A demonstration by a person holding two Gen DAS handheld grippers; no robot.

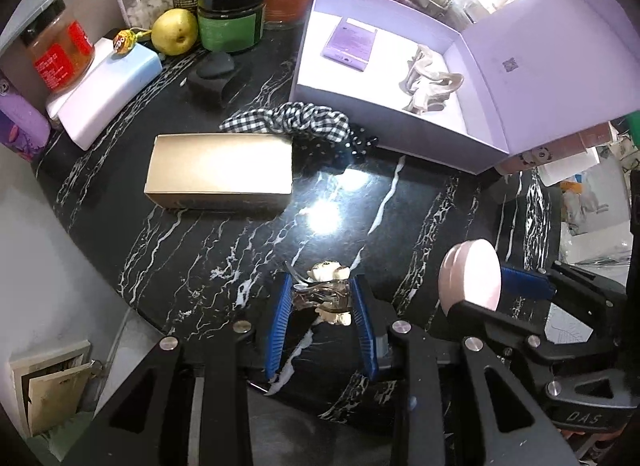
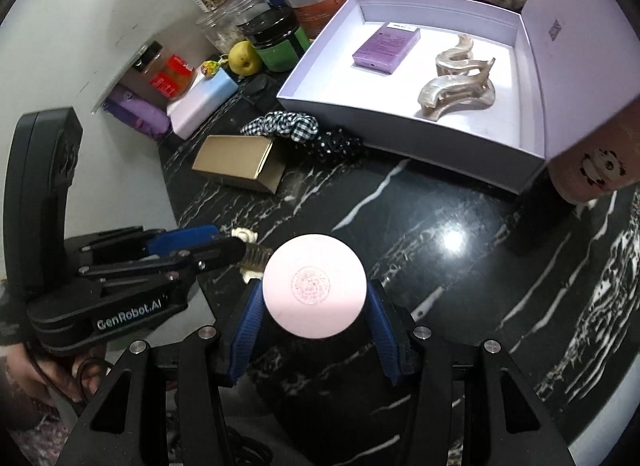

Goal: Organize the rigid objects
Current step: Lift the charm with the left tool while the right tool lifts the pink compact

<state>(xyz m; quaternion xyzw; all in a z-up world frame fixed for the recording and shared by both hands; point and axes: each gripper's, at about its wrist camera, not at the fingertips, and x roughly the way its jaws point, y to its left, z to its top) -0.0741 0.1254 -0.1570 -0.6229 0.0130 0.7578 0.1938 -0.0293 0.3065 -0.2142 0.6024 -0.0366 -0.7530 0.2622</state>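
1. Facing the camera flat-on, a round pink compact (image 2: 315,285) sits clamped by its edges between the blue pads of the right gripper (image 2: 316,306); being a disc, it has no long axis, and it hangs above the black marble counter (image 2: 460,266).
2. A small clear hair clip (image 1: 326,292) with cream trim is pinched in the left gripper (image 1: 322,306), its length running near to far between the closed-in pads.
3. Both grippers point steeply down at the counter, side by side, the left one just left of the right (a hand shows at the left gripper's handle in the right view).
4. Farther off stands an open lilac box (image 2: 400,133) holding a purple card box (image 2: 386,47) and a large pearly claw clip (image 2: 456,79).
5. Between grippers and box lie a gold carton (image 1: 220,171), long axis left to right, and a checked scrunchie (image 1: 296,121) beside a dotted black one (image 2: 336,143).
6. Jars (image 1: 232,17) and a pear (image 1: 176,31) crowd the far left.
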